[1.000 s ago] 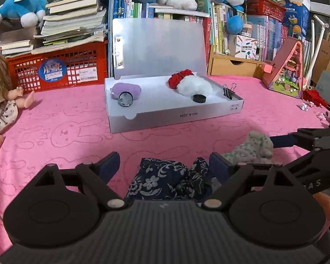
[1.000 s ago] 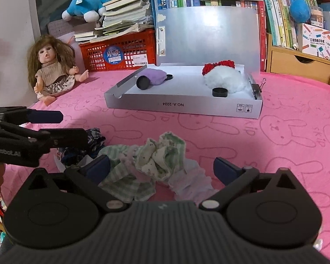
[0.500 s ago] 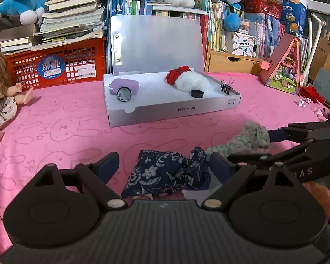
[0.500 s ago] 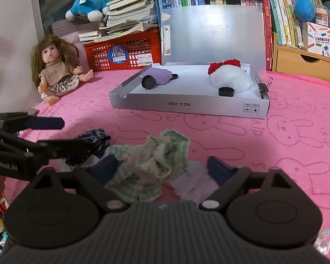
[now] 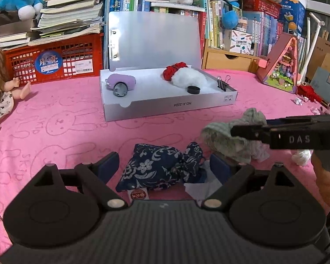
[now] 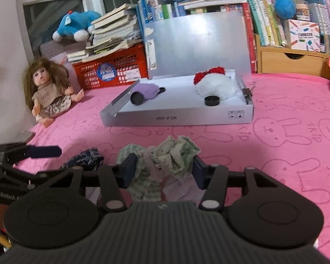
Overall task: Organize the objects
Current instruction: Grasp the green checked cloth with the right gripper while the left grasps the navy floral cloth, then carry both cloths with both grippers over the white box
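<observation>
My right gripper (image 6: pixel 162 170) is shut on a crumpled pale green cloth (image 6: pixel 173 156) and holds it lifted off the pink cloth; it also shows in the left wrist view (image 5: pixel 233 140). My left gripper (image 5: pixel 164 165) is open, its fingers either side of a navy floral pouch (image 5: pixel 156 167) that lies on the pink cloth; the pouch also shows in the right wrist view (image 6: pixel 83 159). An open silver box (image 5: pixel 165 107) stands beyond, holding a purple pouch (image 5: pixel 123 81), a white fluffy thing with a red bow (image 5: pixel 187 77), and a black lid (image 5: pixel 193 90).
A doll (image 6: pixel 48 94) sits at the left. A red crate (image 5: pixel 55 61) with stacked books, a wooden drawer (image 5: pixel 228 60) and a pink toy house (image 5: pixel 281 66) line the back. Small white scraps (image 5: pixel 301 157) lie at the right.
My right gripper has closed on the green cloth and raised it off the pink cloth. My left gripper has stayed open around the navy pouch.
</observation>
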`<state>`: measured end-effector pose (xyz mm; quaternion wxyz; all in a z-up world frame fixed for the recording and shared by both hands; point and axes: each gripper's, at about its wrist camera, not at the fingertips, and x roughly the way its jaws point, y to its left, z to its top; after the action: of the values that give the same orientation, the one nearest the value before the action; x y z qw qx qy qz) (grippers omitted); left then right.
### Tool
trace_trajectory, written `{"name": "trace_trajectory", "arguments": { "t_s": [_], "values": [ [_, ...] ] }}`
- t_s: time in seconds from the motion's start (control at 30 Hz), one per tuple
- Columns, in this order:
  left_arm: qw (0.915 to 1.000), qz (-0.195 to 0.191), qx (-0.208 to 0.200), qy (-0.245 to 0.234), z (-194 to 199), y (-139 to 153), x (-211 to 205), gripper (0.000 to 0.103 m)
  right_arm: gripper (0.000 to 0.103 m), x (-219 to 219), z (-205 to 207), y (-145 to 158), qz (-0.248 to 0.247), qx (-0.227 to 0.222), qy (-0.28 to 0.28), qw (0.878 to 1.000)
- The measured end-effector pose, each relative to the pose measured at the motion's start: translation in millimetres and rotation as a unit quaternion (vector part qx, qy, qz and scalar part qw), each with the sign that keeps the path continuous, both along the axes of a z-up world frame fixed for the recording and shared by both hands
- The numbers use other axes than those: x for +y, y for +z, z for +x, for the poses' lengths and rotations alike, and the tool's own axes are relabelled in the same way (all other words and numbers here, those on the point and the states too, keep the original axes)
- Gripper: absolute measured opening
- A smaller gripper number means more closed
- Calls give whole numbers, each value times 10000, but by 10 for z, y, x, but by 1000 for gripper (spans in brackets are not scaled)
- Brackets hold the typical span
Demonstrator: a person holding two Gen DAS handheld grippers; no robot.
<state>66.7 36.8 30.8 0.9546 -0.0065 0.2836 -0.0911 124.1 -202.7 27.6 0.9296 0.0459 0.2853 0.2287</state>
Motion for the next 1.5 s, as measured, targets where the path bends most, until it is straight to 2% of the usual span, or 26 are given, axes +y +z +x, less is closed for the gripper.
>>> {"name": "trace_trajectory", "arguments": {
  "t_s": [0.1, 0.27, 0.5, 0.67, 0.87, 0.97, 1.13, 1.3, 1.5],
  "values": [
    [9999, 0, 30, -106, 0, -14, -31, 92, 56, -48, 20, 16, 90, -1, -113, 9999],
    [9999, 59, 132, 48, 84, -90, -50, 92, 56, -77, 13, -8, 105, 7, -179, 9998],
    [9993, -269, 193, 173, 192, -64, 77, 92, 56, -97, 18, -49, 183, 62, -221, 9996],
    [9975, -470, 490, 214, 327, -105, 135, 92, 57, -100, 29, -77, 245, 101, -252, 9993],
    [9938, -991, 288, 414, 368, 29, 265, 92, 58, -87, 13, -95, 181, 69, -250, 9995],
    [9950, -849, 399, 342, 362, 42, 253, 92, 59, -83, 22, -102, 174, 78, -246, 9995],
    [9980, -335, 463, 267, 352, -62, 130, 92, 59, -56, 21, -131, 158, 111, -221, 9996],
    [9966, -432, 614, 347, 487, -148, 117, 92, 59, -25, 3, -139, 58, 92, -171, 9998],
    [9930, -780, 776, 440, 586, -202, 168, 88, 59, -19, -3, -155, 35, 102, -143, 9998]
  ]
}}
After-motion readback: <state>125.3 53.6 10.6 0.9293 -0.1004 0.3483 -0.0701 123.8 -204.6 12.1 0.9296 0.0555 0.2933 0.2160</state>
